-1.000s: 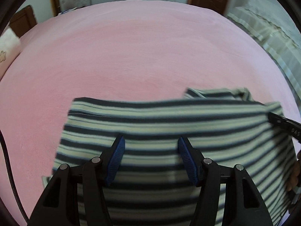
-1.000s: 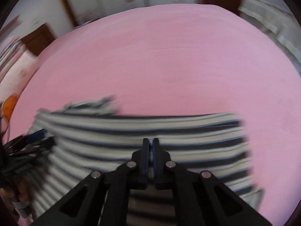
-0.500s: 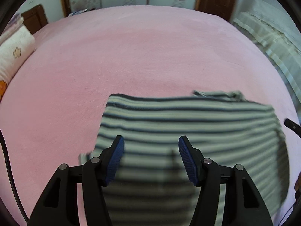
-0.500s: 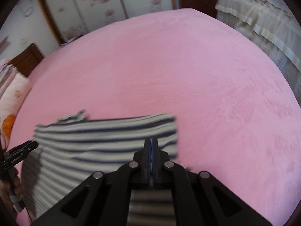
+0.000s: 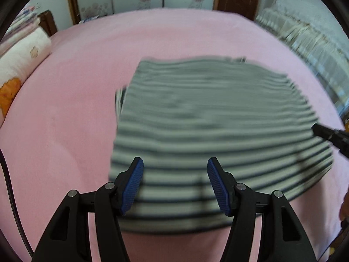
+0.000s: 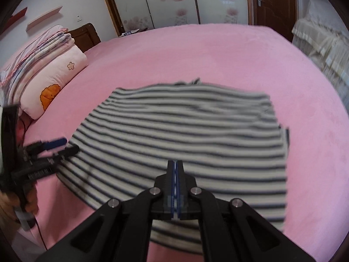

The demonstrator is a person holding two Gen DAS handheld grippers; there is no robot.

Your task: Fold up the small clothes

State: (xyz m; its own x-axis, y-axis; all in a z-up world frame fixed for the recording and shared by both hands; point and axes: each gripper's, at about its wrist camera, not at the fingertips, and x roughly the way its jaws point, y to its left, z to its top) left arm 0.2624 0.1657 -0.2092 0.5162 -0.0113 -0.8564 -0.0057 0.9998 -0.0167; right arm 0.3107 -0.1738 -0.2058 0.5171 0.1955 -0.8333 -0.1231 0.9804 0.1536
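Pink blanket (image 6: 218, 50) covered the whole bed, and the striped shirt (image 6: 185, 131) lay spread flat on it, towards the near edge, its dark and pale bands blurred. A stack of folded quilts (image 6: 50, 65) sat at the bed's left side, the lowest one pale with an orange cartoon print, with a dark wooden headboard (image 6: 87, 35) behind it. Floral wardrobe doors (image 6: 174, 0) and a brown door (image 6: 272, 2) stood across the far wall, and a cream ruffled cover (image 6: 322, 43) hung off to the right.

Nothing lay on top of the shirt apart from the tools themselves. The left gripper (image 5: 175, 181) hovered over the shirt's near hem with its blue-padded fingers (image 5: 133, 185) spread wide and nothing between them. The right gripper (image 6: 175, 174) had its fingers pressed tight together above the near middle of the shirt; whether any cloth was caught in them I could not tell. In the right wrist view the left gripper sat at the shirt's left edge.
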